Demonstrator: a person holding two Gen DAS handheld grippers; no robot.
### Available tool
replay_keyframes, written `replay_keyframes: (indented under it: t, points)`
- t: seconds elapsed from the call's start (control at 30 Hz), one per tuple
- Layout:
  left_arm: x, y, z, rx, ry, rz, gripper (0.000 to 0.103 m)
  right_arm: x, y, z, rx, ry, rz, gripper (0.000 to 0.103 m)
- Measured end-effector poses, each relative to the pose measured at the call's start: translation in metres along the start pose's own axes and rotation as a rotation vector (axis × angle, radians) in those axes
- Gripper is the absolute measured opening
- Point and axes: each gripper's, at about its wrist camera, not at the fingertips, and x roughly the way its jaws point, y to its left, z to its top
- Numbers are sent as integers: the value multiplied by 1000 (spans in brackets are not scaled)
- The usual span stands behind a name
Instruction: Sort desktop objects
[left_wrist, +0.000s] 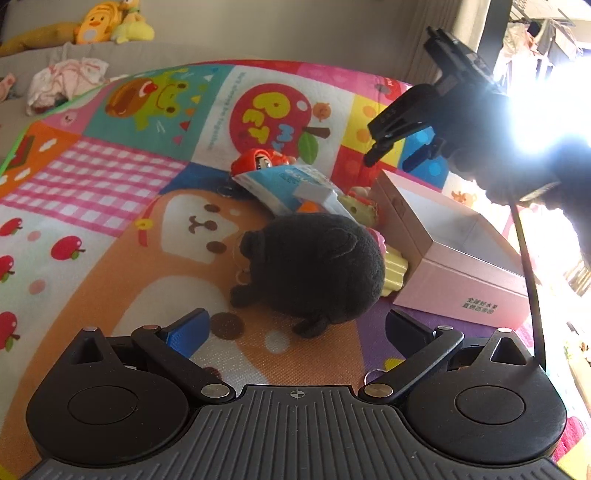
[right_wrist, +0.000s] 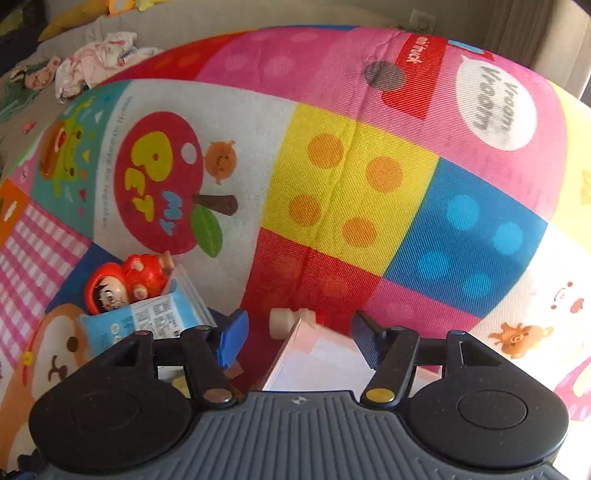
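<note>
Black plush toy (left_wrist: 314, 267), on the play mat (left_wrist: 110, 192) just left of the empty pink box (left_wrist: 461, 280): dead ahead of the nearer left gripper (left_wrist: 295, 325), jaws apart and empty; right gripper (right_wrist: 299, 336), likewise apart and empty, over the box's far corner.

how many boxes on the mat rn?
1: the open pink box, right of the black plush toy, lying beneath the right gripper. Another might be hidden within the toy pile.
</note>
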Motion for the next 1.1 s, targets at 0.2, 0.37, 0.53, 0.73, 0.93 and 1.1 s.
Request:
replay_keyframes:
  t: [0.2,0.37,0.53,0.73,0.93,1.1]
  points:
    - [2,5,1,-33,13,-6,103,37,15,11,-53,136,26,63]
    - [2,6,1,-37,15,-6,103,62,27,10,-73,216,-39,55]
    - [3,6,1,-40,15,-9,103,37,32,12,-94,98,-46,43]
    - [4,9,1,-51,13,-21,103,-51,38,-10,-61,-77,97,43]
    - [-5,23,4,-139,-55,10,103,-138,59,-125,-173,-148,282,43]
    - [-17,33,9,-193,-190,123,103,-148,75,-207,-213,-133,320,43]
